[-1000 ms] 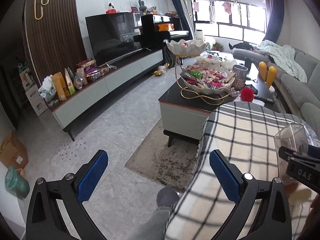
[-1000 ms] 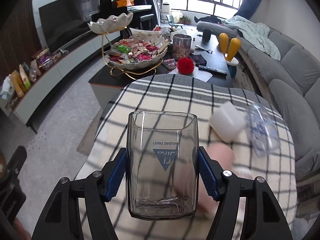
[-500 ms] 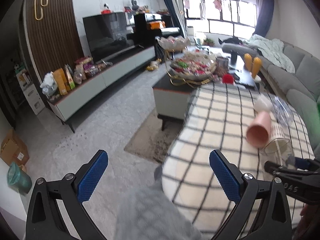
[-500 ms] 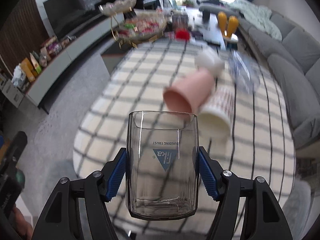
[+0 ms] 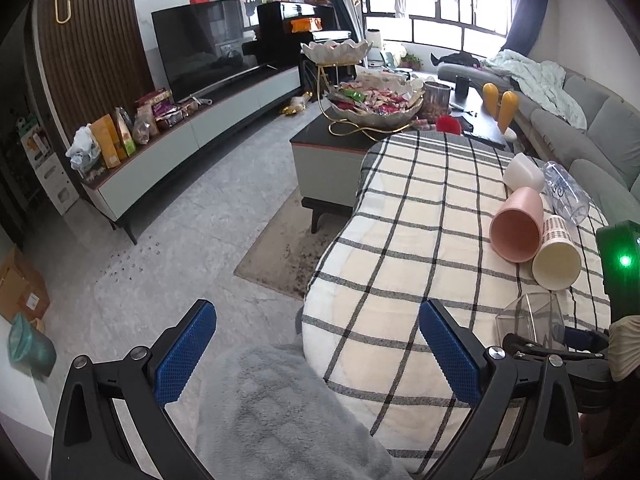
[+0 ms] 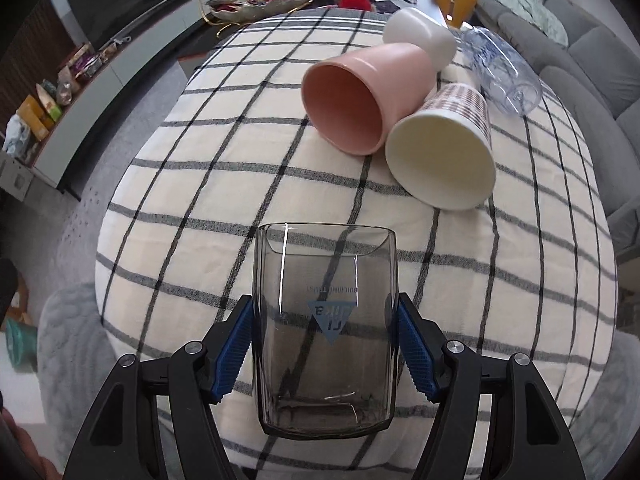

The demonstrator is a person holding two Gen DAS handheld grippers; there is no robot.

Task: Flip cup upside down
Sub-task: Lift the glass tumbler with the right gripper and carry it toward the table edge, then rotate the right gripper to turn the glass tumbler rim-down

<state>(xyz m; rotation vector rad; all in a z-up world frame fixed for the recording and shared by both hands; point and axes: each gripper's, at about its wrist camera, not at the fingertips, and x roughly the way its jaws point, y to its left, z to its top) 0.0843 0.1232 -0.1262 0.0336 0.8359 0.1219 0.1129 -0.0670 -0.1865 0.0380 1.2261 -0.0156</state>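
Gripping: the right gripper has its blue pads pressed against both sides of the clear cup, at lower centre of the right wrist view.
Clear cup: square-sided and transparent, held in the air above the checked cloth; its thick base sits nearest the camera and its open rim points away, toward the middle of the frame. A blue triangular logo on its wall reads reversed and upside down.
Same cup, left wrist view: seen at lower right, just behind the black frame of the right gripper.
Left gripper: spreads across the bottom of the left wrist view, its jaws wide apart with nothing between them; grey fleece fabric and the cloth edge lie beyond.
Pink cup: lies on its side in the upper middle of the right wrist view, mouth facing the camera.
Patterned paper cup: lies on its side just right of the pink one, touching it, cream inside showing.
White cup: lies behind the pink cup, at upper right.
Clear printed cup: lies on its side at the far upper right, beside the white one.
Background: a snack bowl on a gold stand at upper centre of the left wrist view, a dark television at upper left.
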